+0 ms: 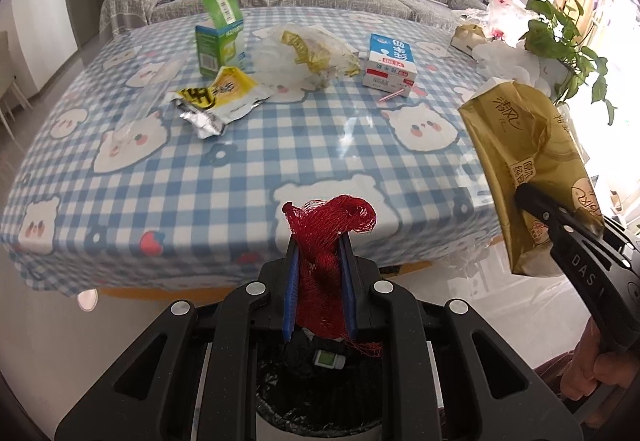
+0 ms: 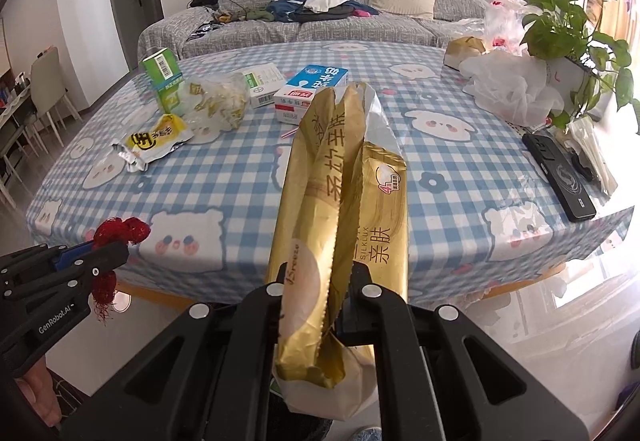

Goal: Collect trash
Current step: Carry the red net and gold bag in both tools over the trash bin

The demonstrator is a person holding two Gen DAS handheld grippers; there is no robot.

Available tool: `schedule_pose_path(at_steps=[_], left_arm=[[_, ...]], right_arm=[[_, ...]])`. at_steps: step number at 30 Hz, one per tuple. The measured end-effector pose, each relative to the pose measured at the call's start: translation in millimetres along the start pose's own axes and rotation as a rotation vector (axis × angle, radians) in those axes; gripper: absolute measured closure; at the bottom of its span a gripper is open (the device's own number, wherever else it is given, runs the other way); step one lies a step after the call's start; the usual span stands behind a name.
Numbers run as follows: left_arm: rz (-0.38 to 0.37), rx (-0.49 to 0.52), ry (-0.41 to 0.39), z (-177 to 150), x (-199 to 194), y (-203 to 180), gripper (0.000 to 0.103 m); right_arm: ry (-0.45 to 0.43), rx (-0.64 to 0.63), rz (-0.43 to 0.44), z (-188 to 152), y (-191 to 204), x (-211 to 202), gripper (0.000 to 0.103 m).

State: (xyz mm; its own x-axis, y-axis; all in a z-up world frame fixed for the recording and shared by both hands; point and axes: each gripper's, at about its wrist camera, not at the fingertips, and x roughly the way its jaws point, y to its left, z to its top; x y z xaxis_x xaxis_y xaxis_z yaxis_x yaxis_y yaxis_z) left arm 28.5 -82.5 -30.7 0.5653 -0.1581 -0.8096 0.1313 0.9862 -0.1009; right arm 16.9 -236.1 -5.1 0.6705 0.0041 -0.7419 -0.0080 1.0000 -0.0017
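Note:
My left gripper point(image 1: 319, 253) is shut on a red mesh net bag point(image 1: 326, 237), which bunches above the blue pads and hangs below them. Right under it stands a bin with a black liner point(image 1: 280, 397), off the table's near edge. My right gripper point(image 2: 340, 281) is shut on a crumpled gold tissue wrapper point(image 2: 348, 201); that wrapper point(image 1: 532, 169) also shows at the right of the left wrist view. On the blue checked tablecloth point(image 1: 240, 169) lie a yellow snack packet point(image 1: 220, 97), a clear plastic bag point(image 1: 308, 53), a green carton point(image 1: 220, 33) and a blue milk carton point(image 1: 390, 61).
A potted plant point(image 2: 568, 37), white plastic bags point(image 2: 508, 81) and a black phone point(image 2: 560, 173) sit at the table's right edge. A grey sofa point(image 2: 320, 9) with clothes stands behind the table. Chairs point(image 2: 44, 89) are at the far left.

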Motion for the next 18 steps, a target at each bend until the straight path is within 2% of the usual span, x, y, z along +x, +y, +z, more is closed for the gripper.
schedule_pose_path(at_steps=[10,18], left_arm=[[0.023,-0.029,-0.001,-30.0,-11.0,20.1,0.086],[0.006,-0.040,0.007,-64.2,-15.2,18.6,0.086]], right_arm=[[0.007,-0.006,0.014,-25.9,11.2,-13.5,0.097],[0.022,-0.022,0.034,-51.0,24.6,-22.9,0.097]])
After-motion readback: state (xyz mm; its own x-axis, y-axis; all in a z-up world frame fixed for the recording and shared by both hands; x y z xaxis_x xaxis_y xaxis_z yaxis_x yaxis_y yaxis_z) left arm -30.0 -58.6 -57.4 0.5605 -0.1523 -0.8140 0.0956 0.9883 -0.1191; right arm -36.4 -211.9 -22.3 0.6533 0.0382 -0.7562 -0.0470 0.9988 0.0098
